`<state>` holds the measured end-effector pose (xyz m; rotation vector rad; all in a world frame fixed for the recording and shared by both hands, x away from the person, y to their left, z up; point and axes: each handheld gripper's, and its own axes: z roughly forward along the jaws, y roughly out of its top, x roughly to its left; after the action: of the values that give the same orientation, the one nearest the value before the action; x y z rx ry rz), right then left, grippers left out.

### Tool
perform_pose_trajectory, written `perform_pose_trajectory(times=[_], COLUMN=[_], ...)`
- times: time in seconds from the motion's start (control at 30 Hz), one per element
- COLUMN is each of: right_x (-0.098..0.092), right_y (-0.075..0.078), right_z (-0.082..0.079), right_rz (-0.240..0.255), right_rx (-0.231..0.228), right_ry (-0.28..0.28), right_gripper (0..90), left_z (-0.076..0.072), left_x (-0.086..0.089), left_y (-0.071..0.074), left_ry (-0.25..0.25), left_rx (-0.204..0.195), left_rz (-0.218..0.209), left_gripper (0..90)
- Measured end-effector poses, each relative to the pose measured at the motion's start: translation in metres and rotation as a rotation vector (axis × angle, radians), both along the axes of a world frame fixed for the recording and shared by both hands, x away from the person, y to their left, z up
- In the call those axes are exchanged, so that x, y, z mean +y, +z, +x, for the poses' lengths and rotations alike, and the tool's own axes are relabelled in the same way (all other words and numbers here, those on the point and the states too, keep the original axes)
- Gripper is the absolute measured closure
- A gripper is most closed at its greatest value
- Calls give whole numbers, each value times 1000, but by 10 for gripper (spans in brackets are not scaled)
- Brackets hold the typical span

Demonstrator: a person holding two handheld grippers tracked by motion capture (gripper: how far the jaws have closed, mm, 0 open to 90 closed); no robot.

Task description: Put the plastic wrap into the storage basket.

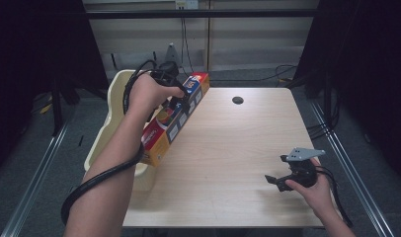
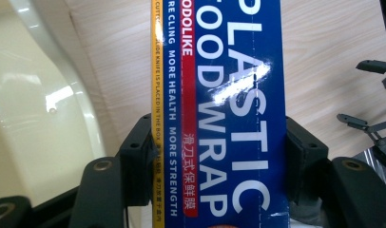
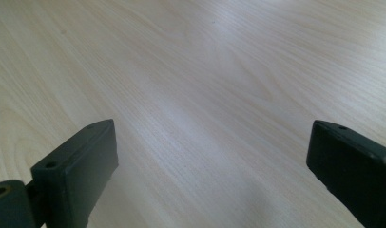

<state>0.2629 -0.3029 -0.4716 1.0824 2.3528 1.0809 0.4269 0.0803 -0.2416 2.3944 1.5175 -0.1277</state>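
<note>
Plastic-wrap box (image 1: 175,121), long and narrow with a blue face, a red stripe and a yellow edge, is held at the left side of the wooden surface (image 1: 228,148), lying at a slant with its far end pointing away from the person and its near end over the surface's left edge, beside a cream-coloured plastic tub (image 1: 117,86) that stands just off that edge. The left gripper (image 1: 176,101) grips it partway along its length; in the left gripper view the box (image 2: 219,114) runs up between the two black fingers (image 2: 136,164), which press against its two long sides, so they are clamped on the box across its width. The white lettering "PLASTIC FOOD WRAP" reads along its blue face there, and the tub (image 2: 34,109) shows pale at the left. The right gripper (image 1: 282,173) sits near the front right of the surface, well apart from the box, held in the person's right hand (image 1: 314,190) with its grey three-cornered plate on top. In the right gripper view its fingers (image 3: 79,164) stand wide apart with bare wood (image 3: 205,95) between them, gripping and touching no object.
</note>
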Motion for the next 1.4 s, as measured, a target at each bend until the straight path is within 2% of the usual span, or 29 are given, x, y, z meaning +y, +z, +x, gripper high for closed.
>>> perform_pose_trajectory(times=[0.2, 0.63, 0.8, 1.4], right_x=[1, 1, 1, 3], right_y=[0, 0, 0, 0], right_z=[0, 0, 0, 1], right_rz=[-6, -4, 0, -3], right_rx=[0, 0, 1, 1], right_ry=[-6, 0, 2, 8], right_gripper=[31, 31, 31, 32], left_z=[-1, -5, -8, -15], left_x=[8, 27, 38, 67], left_y=[7, 25, 32, 42], left_ry=[26, 50, 81, 129], left_rx=[-9, -23, -29, -36], left_rz=[-1, -5, -5, 6], left_gripper=[407, 407, 407, 408])
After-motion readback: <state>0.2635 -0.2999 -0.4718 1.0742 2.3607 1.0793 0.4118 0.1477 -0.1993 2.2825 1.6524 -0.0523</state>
